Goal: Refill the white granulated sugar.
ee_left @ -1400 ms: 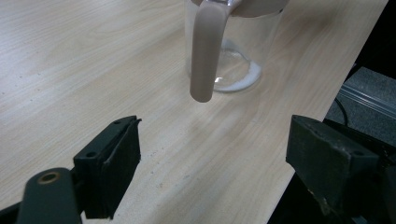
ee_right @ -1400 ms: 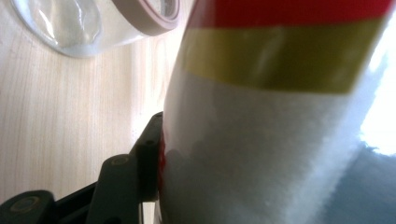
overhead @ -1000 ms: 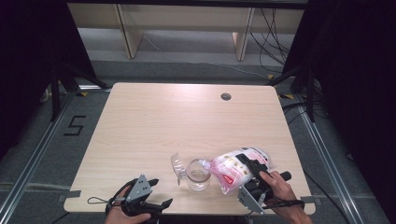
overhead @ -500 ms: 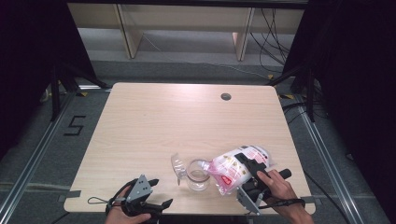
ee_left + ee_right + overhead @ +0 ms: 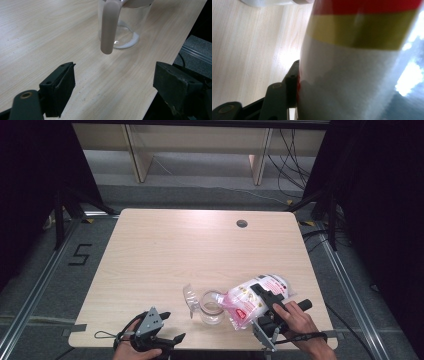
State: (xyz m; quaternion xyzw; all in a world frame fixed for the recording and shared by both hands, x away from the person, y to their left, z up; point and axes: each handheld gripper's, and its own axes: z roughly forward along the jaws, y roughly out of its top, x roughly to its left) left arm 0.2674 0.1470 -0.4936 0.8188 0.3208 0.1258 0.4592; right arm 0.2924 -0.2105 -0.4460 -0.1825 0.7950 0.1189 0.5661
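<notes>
Pink-and-white plastic bag (image 5: 252, 297) of white powder lies tilted at the near right of the wooden counter (image 5: 200, 250), pinched by the right hand-held gripper (image 5: 264, 301) so its mouth leans over the clear glass jug (image 5: 211, 307), probably for pouring. Left hand-held gripper (image 5: 165, 327) rests spread at the near edge, facing the jug's handle (image 5: 108, 27), holding nothing.

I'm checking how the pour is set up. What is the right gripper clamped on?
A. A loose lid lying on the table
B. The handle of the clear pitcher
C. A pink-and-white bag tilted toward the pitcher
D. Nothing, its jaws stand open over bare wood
C: in the high view the right gripper clamps the pink-and-white bag, which leans with its mouth toward the clear pitcher; the right gripper view shows a jaw pressed against the bag.
</notes>
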